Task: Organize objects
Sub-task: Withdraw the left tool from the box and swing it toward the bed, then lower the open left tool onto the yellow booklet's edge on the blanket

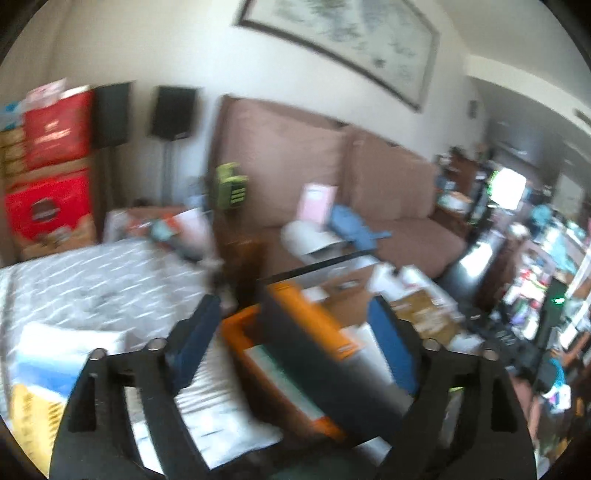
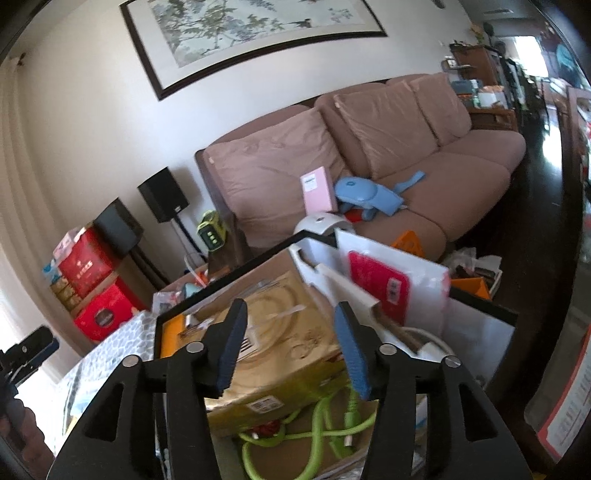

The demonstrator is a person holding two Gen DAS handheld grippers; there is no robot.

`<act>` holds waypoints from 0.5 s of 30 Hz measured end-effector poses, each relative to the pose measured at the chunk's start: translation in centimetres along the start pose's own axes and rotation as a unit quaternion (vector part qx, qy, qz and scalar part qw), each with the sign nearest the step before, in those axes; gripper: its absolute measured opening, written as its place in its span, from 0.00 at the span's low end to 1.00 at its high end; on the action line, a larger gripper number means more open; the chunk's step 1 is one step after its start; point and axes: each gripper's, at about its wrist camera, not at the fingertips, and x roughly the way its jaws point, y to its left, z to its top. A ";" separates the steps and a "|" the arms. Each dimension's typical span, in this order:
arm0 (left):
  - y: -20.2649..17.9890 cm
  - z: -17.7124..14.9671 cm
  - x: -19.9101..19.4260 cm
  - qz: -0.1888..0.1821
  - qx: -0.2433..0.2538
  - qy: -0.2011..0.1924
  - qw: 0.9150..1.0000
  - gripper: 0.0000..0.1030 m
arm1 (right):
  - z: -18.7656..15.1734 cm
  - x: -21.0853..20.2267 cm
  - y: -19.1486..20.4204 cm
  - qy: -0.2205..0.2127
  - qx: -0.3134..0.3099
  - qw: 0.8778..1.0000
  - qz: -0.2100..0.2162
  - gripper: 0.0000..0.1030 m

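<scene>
Left gripper [image 1: 295, 325]: we see its blue-padded jaws spread wide with nothing clamped; the edge of the orange-and-black bin [image 1: 295, 332] lies in the gap, but we see neither pad pressing on it. This view is motion-blurred.
Right gripper [image 2: 291, 347]: jaws about half apart, gripping nothing; it hangs over the tan box [image 2: 280, 332], and we see no pad touching the box.
Tan box: lies flat in the black-rimmed bin [image 2: 229, 284], a faint circular emblem on its lid and a small white sticker on its near edge; we cannot read the print.
Green cable [image 2: 325, 424]: coiled in loops just below the tan box, partly under the right gripper's jaws.
White packet [image 2: 391, 273]: leans in the bin behind the tan box, carrying a red panel with a small white label; the text is too small for us to read.
Bin location: on a table with a grey-and-white patterned cloth [image 1: 92, 280], just in front of the brown sofa [image 2: 332, 155].
Sofa items: a pink booklet [image 2: 318, 190] stands against the cushion, with a blue gadget [image 2: 365, 197] beside it; the booklet's heading is illegible.
Red cartons [image 2: 92, 284]: stacked at the wall left of the sofa, with gold marks we cannot make out.
Wall: a framed ink painting [image 2: 243, 33] of branches hangs above the sofa.
Writing: we find none legible in either view.
</scene>
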 end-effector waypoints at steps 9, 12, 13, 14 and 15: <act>12.7 0.1 -2.5 0.175 -0.060 0.096 0.978 0.99 | -0.3 0.4 2.0 0.010 -0.011 0.999 0.030 0.72; 15.8 -2.4 -3.5 0.212 -0.054 0.129 0.967 0.99 | -0.4 0.5 2.8 0.011 -0.018 0.999 0.040 0.75; 16.6 -3.5 -3.8 0.226 -0.048 0.142 0.962 0.99 | -0.5 0.6 3.1 0.012 -0.022 0.999 0.044 0.75; 17.1 -4.6 -3.9 0.235 -0.045 0.151 0.959 0.99 | -0.6 0.6 3.5 0.013 -0.030 0.998 0.045 0.76; 17.9 -6.0 -3.8 0.246 -0.041 0.165 0.954 0.99 | -0.6 0.7 4.0 0.013 -0.040 0.998 0.044 0.76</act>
